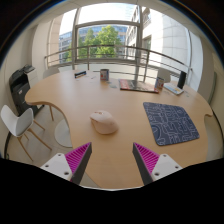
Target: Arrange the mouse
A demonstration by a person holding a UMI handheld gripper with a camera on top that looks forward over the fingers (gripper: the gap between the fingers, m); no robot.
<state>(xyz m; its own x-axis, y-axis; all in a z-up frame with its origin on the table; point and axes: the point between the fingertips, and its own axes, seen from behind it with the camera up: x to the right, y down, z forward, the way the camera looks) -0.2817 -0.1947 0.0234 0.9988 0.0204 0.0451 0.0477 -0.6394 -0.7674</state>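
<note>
Table: one mouse, one mousepad, tongs apart.

A white mouse sits on the table, beyond the open gripper, near a mousepad.

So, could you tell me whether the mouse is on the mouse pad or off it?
Off it: the mouse sits on the bare wooden table, left of the mouse pad, ahead of the open tongs.
</note>
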